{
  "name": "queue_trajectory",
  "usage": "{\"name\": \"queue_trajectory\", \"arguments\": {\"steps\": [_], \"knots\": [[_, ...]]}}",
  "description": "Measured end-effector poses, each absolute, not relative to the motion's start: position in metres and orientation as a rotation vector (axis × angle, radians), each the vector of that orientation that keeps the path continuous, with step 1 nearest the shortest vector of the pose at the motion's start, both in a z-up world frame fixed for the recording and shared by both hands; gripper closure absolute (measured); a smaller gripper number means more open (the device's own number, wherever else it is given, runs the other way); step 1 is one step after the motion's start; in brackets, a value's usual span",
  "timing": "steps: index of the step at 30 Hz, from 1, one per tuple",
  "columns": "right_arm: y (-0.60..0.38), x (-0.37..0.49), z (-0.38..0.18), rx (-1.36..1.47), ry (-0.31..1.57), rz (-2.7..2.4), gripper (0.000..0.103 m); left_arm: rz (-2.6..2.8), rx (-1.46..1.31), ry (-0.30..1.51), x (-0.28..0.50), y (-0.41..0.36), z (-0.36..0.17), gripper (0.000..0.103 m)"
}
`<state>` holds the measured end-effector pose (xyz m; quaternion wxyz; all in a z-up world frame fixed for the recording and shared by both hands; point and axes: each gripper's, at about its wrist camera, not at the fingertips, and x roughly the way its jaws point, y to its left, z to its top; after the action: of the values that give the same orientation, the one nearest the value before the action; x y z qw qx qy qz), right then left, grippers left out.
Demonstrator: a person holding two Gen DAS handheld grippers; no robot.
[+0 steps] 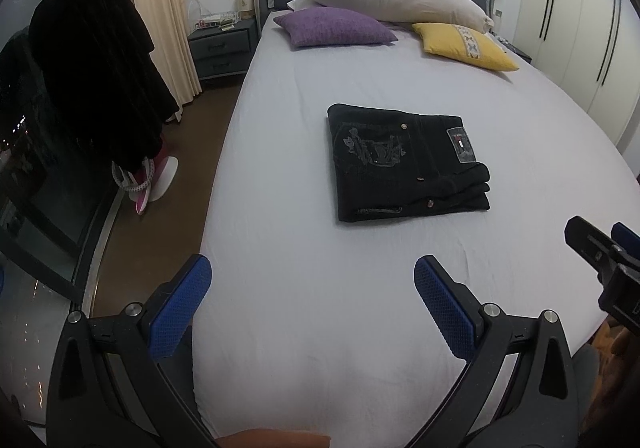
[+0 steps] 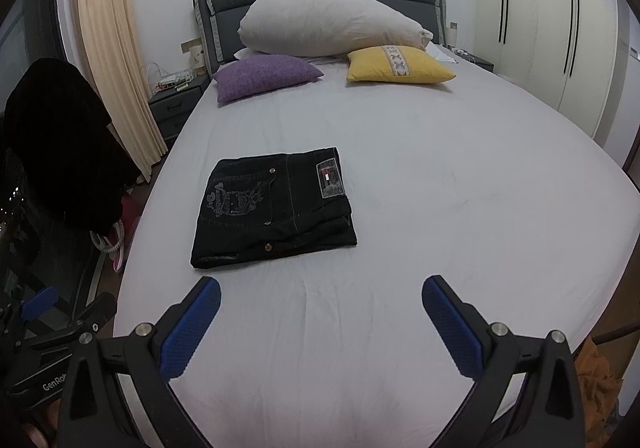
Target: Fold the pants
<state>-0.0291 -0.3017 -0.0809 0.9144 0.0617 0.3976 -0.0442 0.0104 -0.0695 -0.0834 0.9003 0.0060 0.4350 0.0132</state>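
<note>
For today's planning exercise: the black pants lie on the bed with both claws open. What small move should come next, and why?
Probably draw both claws back. The black pants already lie folded on the bed, and the left claw and right claw are open, touching nothing.

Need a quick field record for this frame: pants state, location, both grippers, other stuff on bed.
pants: black, folded into a compact stack, label patch up
location: mid-bed on the grey sheet, touching nothing else
left gripper: open, empty, short of the pants
right gripper: open, empty, short of the pants
pillows: purple pillow, yellow pillow, long white pillow at the headboard
</note>
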Motion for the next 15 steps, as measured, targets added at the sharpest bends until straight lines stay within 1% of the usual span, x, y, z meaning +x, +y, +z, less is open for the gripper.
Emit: {"name": "queue_trajectory", "arguments": {"steps": [15], "knots": [[-0.2912, -0.026, -0.0882, 0.097, 0.85, -0.072, 0.0, 0.021, 0.006, 0.916, 0.0125, -0.0708, -0.0907, 0.0]]}}
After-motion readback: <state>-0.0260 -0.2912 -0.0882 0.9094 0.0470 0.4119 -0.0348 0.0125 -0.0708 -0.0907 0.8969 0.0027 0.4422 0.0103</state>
